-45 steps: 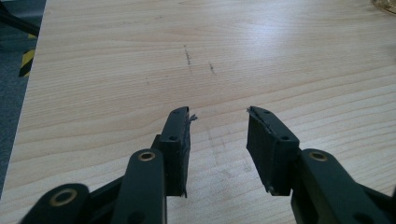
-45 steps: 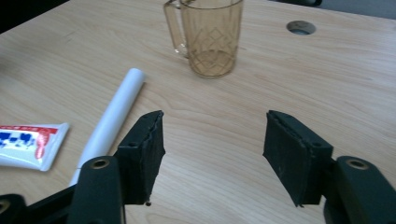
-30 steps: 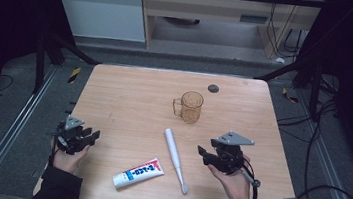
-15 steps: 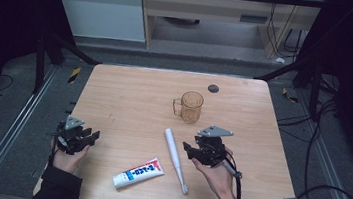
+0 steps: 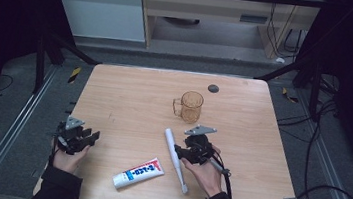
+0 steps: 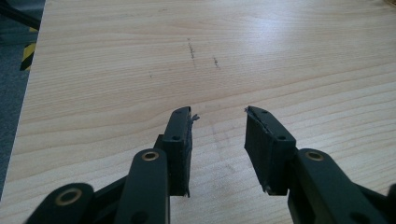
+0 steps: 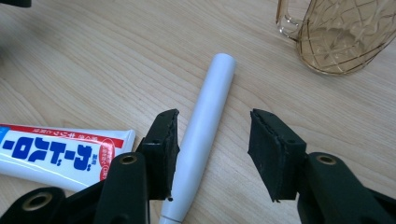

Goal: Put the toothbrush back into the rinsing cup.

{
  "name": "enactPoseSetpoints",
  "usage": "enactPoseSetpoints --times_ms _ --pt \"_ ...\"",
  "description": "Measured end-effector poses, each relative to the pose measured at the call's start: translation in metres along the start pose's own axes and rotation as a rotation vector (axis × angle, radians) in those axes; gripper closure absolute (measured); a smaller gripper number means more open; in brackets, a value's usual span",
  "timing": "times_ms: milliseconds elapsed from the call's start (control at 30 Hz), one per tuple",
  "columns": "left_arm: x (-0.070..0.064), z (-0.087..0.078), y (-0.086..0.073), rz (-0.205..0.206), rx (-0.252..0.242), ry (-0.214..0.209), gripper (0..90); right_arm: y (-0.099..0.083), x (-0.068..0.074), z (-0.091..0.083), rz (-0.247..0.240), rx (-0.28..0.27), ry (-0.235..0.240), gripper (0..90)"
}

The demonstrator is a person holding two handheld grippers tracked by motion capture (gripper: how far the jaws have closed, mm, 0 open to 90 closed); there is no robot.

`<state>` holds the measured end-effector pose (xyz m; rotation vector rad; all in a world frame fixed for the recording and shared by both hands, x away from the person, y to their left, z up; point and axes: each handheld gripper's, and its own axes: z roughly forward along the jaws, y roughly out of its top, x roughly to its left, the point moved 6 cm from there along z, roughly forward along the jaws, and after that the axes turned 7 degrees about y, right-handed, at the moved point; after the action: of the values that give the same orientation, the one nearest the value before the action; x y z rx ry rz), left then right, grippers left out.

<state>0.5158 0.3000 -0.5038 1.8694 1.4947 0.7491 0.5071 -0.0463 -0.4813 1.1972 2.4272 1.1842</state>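
Note:
A white toothbrush (image 5: pixel 175 158) lies on the wooden table (image 5: pixel 134 95) near the front, its thick handle (image 7: pixel 203 121) pointing toward the cup. My right gripper (image 5: pixel 183 152) is open just right of it; in the right gripper view (image 7: pixel 212 140) the handle runs between the jaws, close to the left one. A white, red and blue toothpaste tube (image 5: pixel 138 173) (image 7: pixel 56 154) lies left of the toothbrush. An amber see-through cup (image 5: pixel 191 106) (image 7: pixel 343 32) with a handle stands beyond. My left gripper (image 5: pixel 84 137) (image 6: pixel 218 135) is open over bare wood at the front left.
A small dark round disc (image 5: pixel 213 88) sits near the table's far edge. Cables (image 5: pixel 324 197) trail over the floor on the right. The table's left edge (image 6: pixel 28 107) runs close to my left gripper, with grey floor beyond it.
My right gripper has moved left and slightly forward, from clear of the toothbrush to straddling its handle. The left gripper has stayed put.

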Motion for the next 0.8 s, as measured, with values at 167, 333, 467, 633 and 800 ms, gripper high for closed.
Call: enactPoseSetpoints --times_ms 167,333,467,633,800 --pt "0.000 0.001 -0.001 0.002 0.006 0.001 60.7 -0.001 0.001 0.013 -0.008 0.046 -0.002 52.6" --pt "0.000 0.001 -0.001 0.001 0.009 -0.001 60.5 -0.003 0.000 0.026 0.002 0.079 -0.004 52.5" --pt "0.000 0.002 -0.002 0.002 0.013 -0.001 60.3 -0.006 -0.001 0.033 0.012 0.101 -0.007 52.5" --pt "0.000 0.002 -0.002 0.003 0.015 -0.001 60.2 -0.009 -0.002 0.040 0.019 0.127 -0.003 52.5" --pt "0.000 0.003 -0.002 0.003 0.018 -0.002 60.1 -0.011 -0.001 0.046 0.024 0.149 -0.003 52.4"
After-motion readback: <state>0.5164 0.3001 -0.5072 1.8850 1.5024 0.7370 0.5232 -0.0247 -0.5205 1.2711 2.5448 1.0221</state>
